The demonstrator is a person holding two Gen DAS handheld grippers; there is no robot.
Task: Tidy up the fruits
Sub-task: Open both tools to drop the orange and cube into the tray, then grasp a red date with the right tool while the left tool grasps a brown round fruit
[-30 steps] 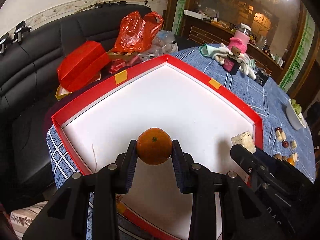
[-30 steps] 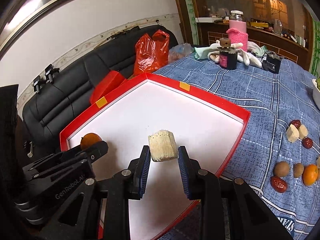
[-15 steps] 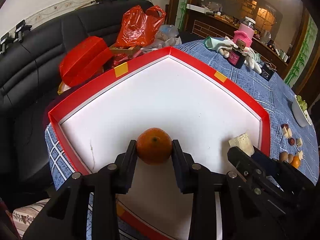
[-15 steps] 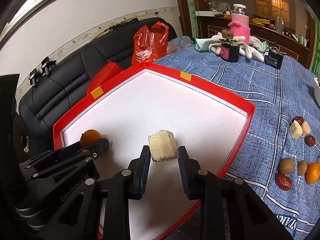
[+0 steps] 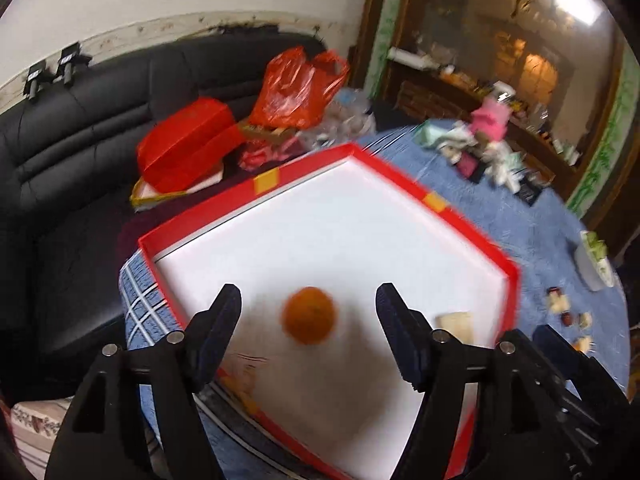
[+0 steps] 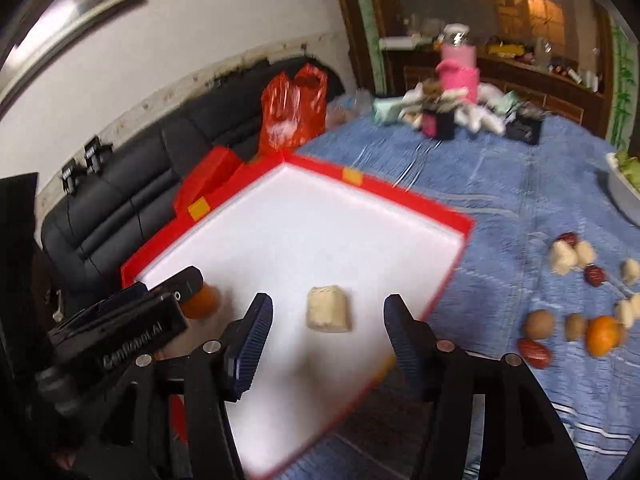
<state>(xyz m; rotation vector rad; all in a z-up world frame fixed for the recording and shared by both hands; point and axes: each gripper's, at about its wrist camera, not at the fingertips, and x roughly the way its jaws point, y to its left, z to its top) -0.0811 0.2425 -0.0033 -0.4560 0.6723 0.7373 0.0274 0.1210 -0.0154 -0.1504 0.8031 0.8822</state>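
Observation:
An orange [image 5: 309, 315] lies on the white floor of the red-rimmed tray [image 5: 400, 182], between the wide-open fingers of my left gripper [image 5: 308, 320]. A pale cut fruit chunk [image 6: 329, 314] lies in the same tray [image 6: 404, 196], between the open fingers of my right gripper [image 6: 328, 326]. Neither gripper touches its fruit. The chunk also shows in the left wrist view [image 5: 455, 325], and the orange in the right wrist view [image 6: 202, 302]. The left gripper body [image 6: 120, 328] sits at the left of the right wrist view.
Loose fruits lie on the blue cloth right of the tray: an orange [image 6: 605, 335], brown kiwis [image 6: 540, 324], red dates [image 6: 534, 353], pale chunks [image 6: 564, 256]. A black sofa [image 5: 80, 152] with red bags [image 5: 296, 88] is behind. Clutter [image 6: 456, 96] stands at the table's far side.
Both grippers opened and let go: the orange and the pale chunk now lie in the tray. Both grippers have pulled back and up; the views are blurred by motion.

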